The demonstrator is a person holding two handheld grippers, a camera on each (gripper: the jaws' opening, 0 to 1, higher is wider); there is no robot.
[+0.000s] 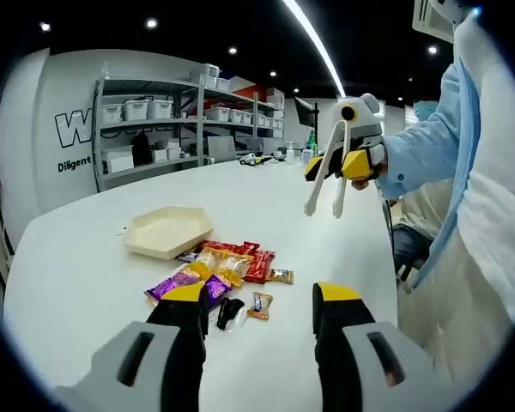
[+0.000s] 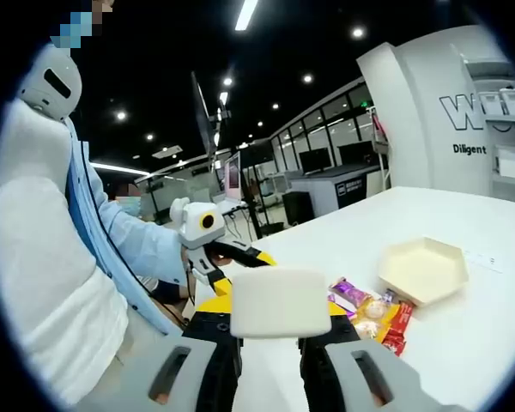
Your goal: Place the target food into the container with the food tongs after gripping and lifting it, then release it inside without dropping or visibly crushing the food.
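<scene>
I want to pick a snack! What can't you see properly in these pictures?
- Right gripper view: the food tongs have a white end that covers the near side of the snack packets.
- Left gripper view: packet names are too small to read, and the left gripper has a jaw overlapping the purple packet.
- Left gripper view: shelving cuts off the wall lettering.

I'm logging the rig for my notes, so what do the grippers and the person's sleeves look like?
Left gripper: grey housings with slots, black jaws with yellow tips. Right gripper: white rounded body with a round lens, yellow and black jaws. The person wears a light blue sleeve under a white vest.
</scene>
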